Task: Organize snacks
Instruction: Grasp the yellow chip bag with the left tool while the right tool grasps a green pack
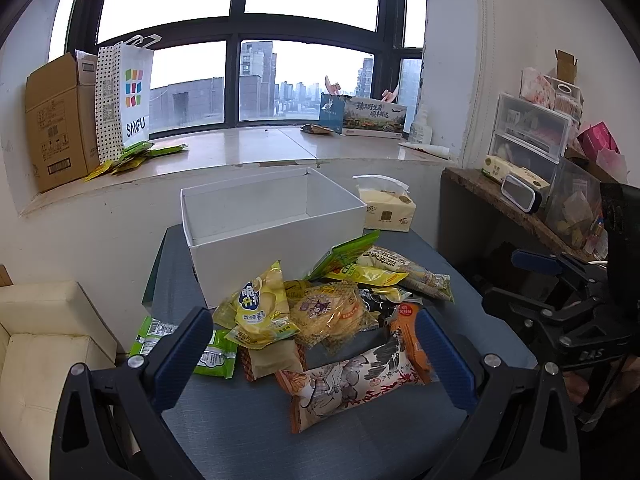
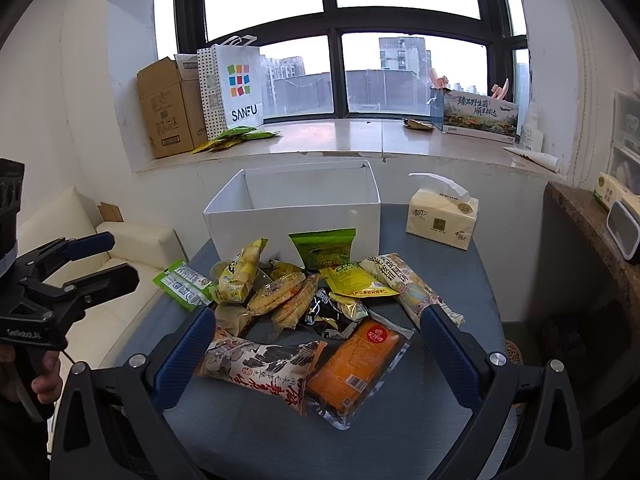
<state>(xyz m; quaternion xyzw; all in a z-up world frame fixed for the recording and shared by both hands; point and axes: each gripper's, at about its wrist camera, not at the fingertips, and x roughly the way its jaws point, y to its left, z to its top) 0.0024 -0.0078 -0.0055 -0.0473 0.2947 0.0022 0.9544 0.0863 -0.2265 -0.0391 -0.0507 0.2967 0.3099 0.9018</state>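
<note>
A pile of snack packets (image 1: pixel 332 312) (image 2: pixel 304 300) lies on a dark round table (image 1: pixel 248 420) (image 2: pixel 440 420) in front of an empty white box (image 1: pixel 256 236) (image 2: pixel 296 216). Nearest me are a white printed packet (image 1: pixel 352 384) (image 2: pixel 260 364) and an orange packet (image 2: pixel 356 368) (image 1: pixel 410 334). A yellow chip bag (image 1: pixel 262 312) (image 2: pixel 242 272) and green packets (image 1: pixel 212 356) (image 2: pixel 182 284) sit on the left. My left gripper (image 1: pixel 316 336) hovers open over the pile's near side, holding nothing. My right gripper (image 2: pixel 320 328) is open too, straddling the near packets.
A tissue pack (image 1: pixel 386 208) (image 2: pixel 442 216) stands right of the box. The windowsill behind holds a cardboard box (image 1: pixel 56 120), a white shopping bag (image 1: pixel 124 96) and a printed carton (image 1: pixel 370 116). A cream sofa (image 2: pixel 120 248) sits left; a shelf with drawers (image 1: pixel 532 136) is at right.
</note>
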